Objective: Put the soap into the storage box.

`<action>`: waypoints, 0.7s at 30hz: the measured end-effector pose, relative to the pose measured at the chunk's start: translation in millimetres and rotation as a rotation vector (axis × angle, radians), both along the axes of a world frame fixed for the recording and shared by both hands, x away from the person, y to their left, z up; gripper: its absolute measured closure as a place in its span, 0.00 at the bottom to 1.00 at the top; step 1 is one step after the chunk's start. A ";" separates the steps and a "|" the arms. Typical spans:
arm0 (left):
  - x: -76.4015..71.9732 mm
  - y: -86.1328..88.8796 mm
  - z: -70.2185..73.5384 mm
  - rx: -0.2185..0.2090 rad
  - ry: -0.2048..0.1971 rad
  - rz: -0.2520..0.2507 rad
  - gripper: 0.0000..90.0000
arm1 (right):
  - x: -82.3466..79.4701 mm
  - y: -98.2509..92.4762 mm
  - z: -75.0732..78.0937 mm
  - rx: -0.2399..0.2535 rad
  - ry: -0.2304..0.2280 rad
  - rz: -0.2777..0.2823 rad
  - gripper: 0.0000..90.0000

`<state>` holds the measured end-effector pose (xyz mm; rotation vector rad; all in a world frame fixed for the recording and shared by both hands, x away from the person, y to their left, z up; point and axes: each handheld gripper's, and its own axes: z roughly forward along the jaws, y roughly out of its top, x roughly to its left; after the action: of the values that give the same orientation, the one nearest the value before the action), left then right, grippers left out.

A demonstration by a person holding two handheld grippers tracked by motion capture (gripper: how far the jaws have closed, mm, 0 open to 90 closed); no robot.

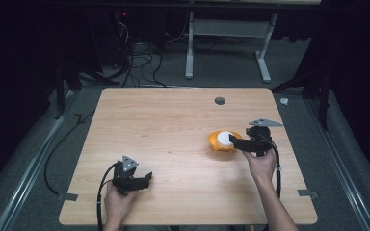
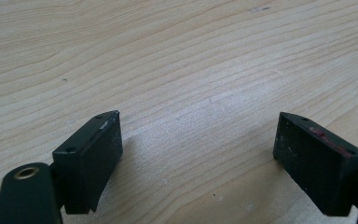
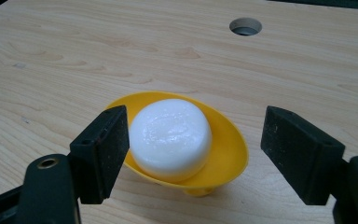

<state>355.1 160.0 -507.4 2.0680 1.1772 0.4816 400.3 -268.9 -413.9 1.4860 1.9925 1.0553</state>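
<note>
White soap (image 3: pixel 171 138) sits in yellow dish (image 3: pixel 230 149) near the table's (image 1: pixel 173 120) right edge. Right gripper (image 1: pixel 235 141) spread around it, untouching. Left gripper (image 1: pixel 143 180) spread, empty, near the front edge.

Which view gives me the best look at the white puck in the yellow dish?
The right gripper view: the white puck sits close and sharp inside the yellow dish, between the open right tool jaws. The high view shows it small and partly covered. The left gripper view looks at bare table.
</note>
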 end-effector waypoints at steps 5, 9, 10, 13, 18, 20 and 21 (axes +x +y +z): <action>0.0 0.0 0.0 -0.001 0.000 0.001 0.18 | -3.8 -4.0 3.1 0.003 -0.011 -0.004 0.27; 0.0 0.0 -0.2 -0.003 -0.002 0.002 0.18 | -8.4 -8.1 6.1 0.005 -0.020 -0.009 0.27; 0.0 0.0 -0.2 -0.003 -0.002 0.002 0.18 | -8.4 -8.1 6.1 0.005 -0.020 -0.009 0.27; 0.0 0.0 -0.2 -0.004 -0.002 0.002 0.18 | -14.0 -12.2 9.7 0.015 -0.036 -0.015 0.27; 0.0 0.0 -0.2 -0.003 -0.002 0.003 0.18 | -20.3 -17.1 10.5 0.016 -0.041 -0.018 0.28; 0.0 -0.1 -0.2 -0.003 -0.002 0.003 0.18 | -22.1 -19.9 11.2 0.020 -0.046 -0.020 0.28; 0.0 0.0 -0.2 -0.002 -0.002 0.002 0.18 | -23.6 -20.9 11.9 0.027 -0.045 -0.026 0.28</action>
<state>355.1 160.0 -507.6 2.0635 1.1785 0.4835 376.7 -289.7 -402.0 1.4849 1.9298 1.0995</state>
